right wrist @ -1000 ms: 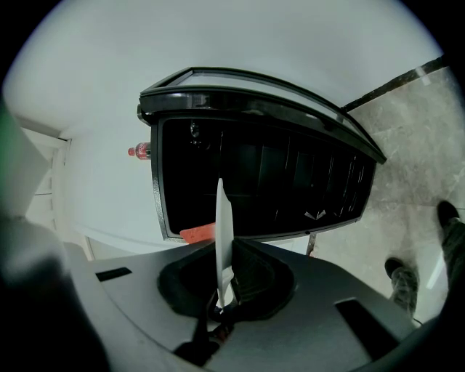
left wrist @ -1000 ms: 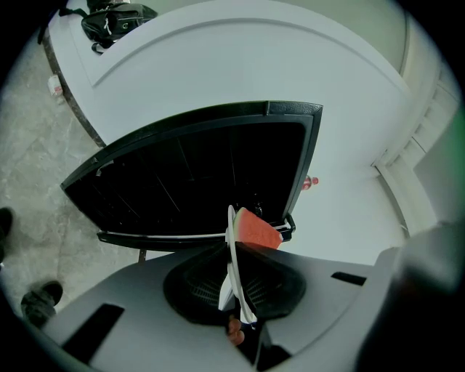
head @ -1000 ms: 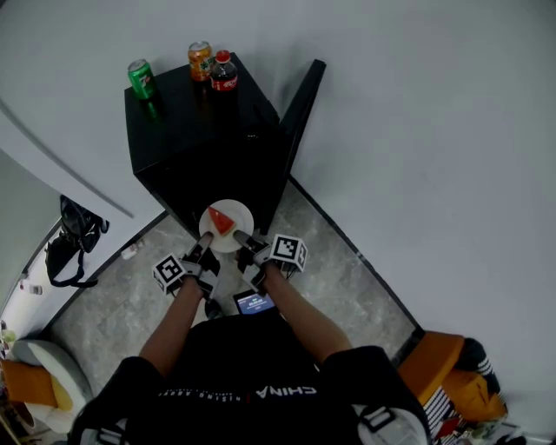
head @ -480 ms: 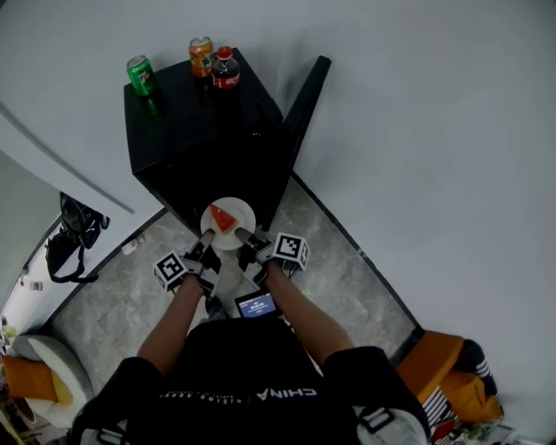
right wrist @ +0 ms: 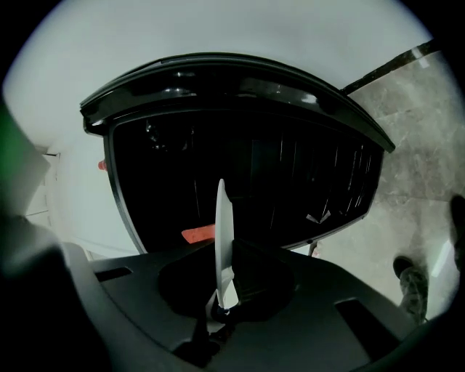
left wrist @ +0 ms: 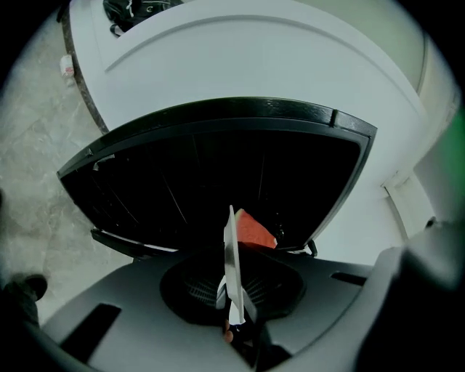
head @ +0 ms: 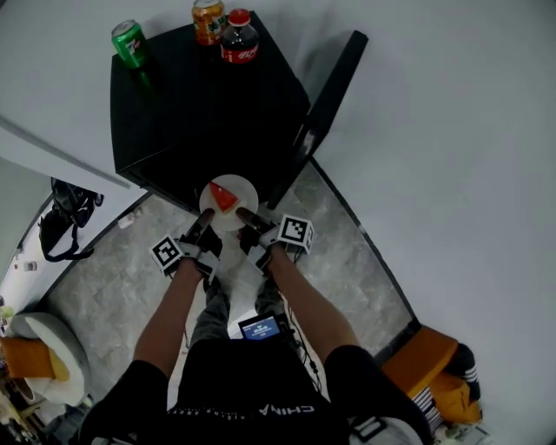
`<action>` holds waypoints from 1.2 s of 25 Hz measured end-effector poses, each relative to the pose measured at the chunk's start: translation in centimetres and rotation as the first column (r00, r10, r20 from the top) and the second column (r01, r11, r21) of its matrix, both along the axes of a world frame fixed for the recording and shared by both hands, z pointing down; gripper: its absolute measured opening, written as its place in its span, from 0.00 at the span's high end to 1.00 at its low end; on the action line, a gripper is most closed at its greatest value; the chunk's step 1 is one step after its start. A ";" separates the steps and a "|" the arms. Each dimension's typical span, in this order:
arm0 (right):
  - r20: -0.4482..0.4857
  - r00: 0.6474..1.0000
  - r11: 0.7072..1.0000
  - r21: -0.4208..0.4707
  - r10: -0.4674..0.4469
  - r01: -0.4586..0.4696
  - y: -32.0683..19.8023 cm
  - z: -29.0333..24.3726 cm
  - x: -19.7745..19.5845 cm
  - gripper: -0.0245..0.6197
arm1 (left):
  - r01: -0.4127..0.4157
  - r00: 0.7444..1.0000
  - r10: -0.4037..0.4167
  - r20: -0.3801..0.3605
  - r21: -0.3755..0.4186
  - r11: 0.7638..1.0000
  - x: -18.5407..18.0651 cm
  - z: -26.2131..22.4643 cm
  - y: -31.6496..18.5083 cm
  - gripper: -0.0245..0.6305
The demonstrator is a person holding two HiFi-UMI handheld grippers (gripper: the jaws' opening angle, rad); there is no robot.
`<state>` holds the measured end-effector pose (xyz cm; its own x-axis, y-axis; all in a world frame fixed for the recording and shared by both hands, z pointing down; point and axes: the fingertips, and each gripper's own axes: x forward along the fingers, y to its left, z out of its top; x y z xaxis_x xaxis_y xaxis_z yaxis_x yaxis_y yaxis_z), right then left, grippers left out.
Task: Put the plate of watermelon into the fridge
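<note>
A white plate (head: 228,202) carrying a red watermelon wedge (head: 222,197) hangs at the open front of the small black fridge (head: 200,104). My left gripper (head: 201,228) is shut on the plate's near-left rim and my right gripper (head: 247,217) is shut on its near-right rim. In the left gripper view the plate (left wrist: 231,272) shows edge-on with the watermelon (left wrist: 253,231) beside it. The right gripper view shows the same plate (right wrist: 222,240) edge-on, watermelon (right wrist: 197,234) to its left, before the dark fridge interior (right wrist: 247,174). The fridge door (head: 328,96) stands swung open to the right.
On the fridge top stand a green can (head: 129,43), an orange can (head: 208,19) and a cola bottle (head: 241,42). White walls close in behind and to the right. A black bag (head: 62,222) lies on the marble floor at left; orange items (head: 426,374) lie at lower right.
I have stepped closer to the fridge, and both grippers have carried the plate forward up to its open front. Both stay clamped on the rim.
</note>
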<state>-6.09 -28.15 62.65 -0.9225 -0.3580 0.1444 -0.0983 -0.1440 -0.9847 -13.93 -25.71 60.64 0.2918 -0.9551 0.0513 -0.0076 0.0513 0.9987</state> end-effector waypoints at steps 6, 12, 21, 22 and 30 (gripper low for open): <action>-0.048 0.997 0.996 0.062 -0.058 0.061 -4.2 3.7 -2.3 0.92 | 0.094 0.995 -0.093 0.034 -0.048 0.994 -2.1 4.8 -3.4 0.91; -0.105 0.992 0.992 0.094 -0.075 0.085 -8.0 7.4 -4.0 0.92 | 0.220 0.975 -0.216 0.051 -0.100 0.970 -3.6 9.5 -6.4 0.92; -0.173 0.983 0.987 0.137 -0.054 0.079 -12.6 11.0 -5.6 0.92 | 0.359 0.933 -0.349 0.092 -0.124 0.925 -5.2 13.6 -9.9 0.93; -0.187 0.980 0.984 0.155 -0.060 0.090 -12.8 11.1 -6.0 0.92 | 0.369 0.928 -0.358 0.101 -0.129 0.920 -5.6 14.1 -10.1 0.93; -0.394 0.908 0.909 0.311 -0.142 0.277 -13.5 11.8 -6.7 0.88 | 0.430 0.901 -0.414 0.127 -0.137 0.893 -7.2 14.6 -11.5 0.93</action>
